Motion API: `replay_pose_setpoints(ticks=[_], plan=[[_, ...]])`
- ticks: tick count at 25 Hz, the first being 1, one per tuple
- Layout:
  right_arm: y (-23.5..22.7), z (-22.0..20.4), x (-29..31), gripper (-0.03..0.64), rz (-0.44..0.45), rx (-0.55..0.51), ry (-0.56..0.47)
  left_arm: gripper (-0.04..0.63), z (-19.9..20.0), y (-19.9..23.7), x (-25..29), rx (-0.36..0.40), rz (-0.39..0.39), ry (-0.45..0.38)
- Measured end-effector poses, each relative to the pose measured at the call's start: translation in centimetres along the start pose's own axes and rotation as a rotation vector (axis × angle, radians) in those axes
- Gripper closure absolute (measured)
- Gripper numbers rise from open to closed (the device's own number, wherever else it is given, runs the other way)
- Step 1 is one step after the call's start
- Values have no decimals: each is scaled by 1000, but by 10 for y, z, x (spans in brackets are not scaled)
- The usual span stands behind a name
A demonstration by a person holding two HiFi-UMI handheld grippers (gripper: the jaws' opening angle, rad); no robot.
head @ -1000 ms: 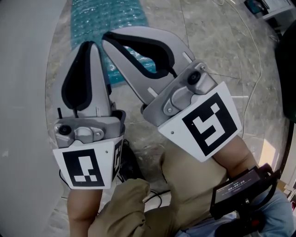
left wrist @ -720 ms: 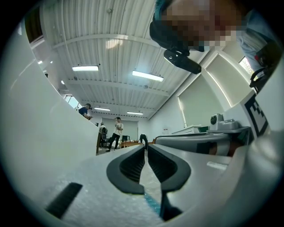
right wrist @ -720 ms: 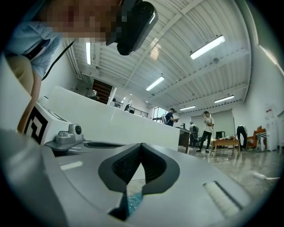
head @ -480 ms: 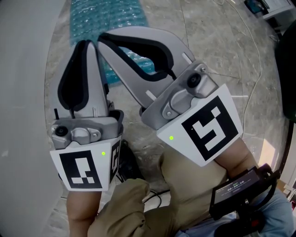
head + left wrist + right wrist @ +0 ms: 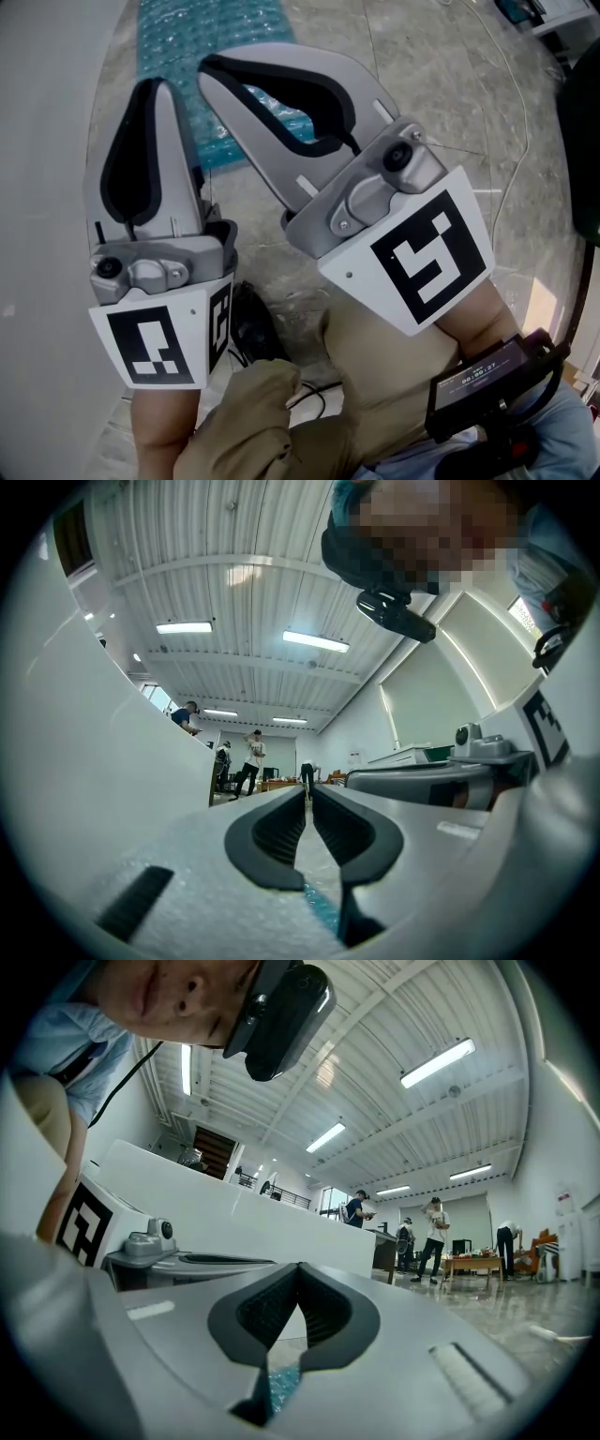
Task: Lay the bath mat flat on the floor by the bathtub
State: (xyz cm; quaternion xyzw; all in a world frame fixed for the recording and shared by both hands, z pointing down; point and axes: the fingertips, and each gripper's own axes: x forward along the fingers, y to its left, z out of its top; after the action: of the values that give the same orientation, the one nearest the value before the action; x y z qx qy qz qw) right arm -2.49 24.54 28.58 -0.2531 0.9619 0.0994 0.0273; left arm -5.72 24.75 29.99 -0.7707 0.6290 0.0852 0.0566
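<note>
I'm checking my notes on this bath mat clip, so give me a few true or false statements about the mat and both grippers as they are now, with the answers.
1. The teal bath mat lies on the marble floor. True.
2. The right gripper is clamped on the mat's edge. False: its jaws are shut with nothing between them, above the mat.
3. The left gripper has its jaws spread wide. False: its jaws are together and empty.
4. In the head view, the white bathtub side is to the left of the mat. True.
</note>
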Motion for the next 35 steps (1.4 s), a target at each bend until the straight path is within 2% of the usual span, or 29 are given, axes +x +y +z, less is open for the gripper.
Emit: replay_pose_setpoints(ticks=[35], plan=[[-3, 5, -2, 609, -9, -18, -13, 561, 7, -5, 2, 24, -13, -10]])
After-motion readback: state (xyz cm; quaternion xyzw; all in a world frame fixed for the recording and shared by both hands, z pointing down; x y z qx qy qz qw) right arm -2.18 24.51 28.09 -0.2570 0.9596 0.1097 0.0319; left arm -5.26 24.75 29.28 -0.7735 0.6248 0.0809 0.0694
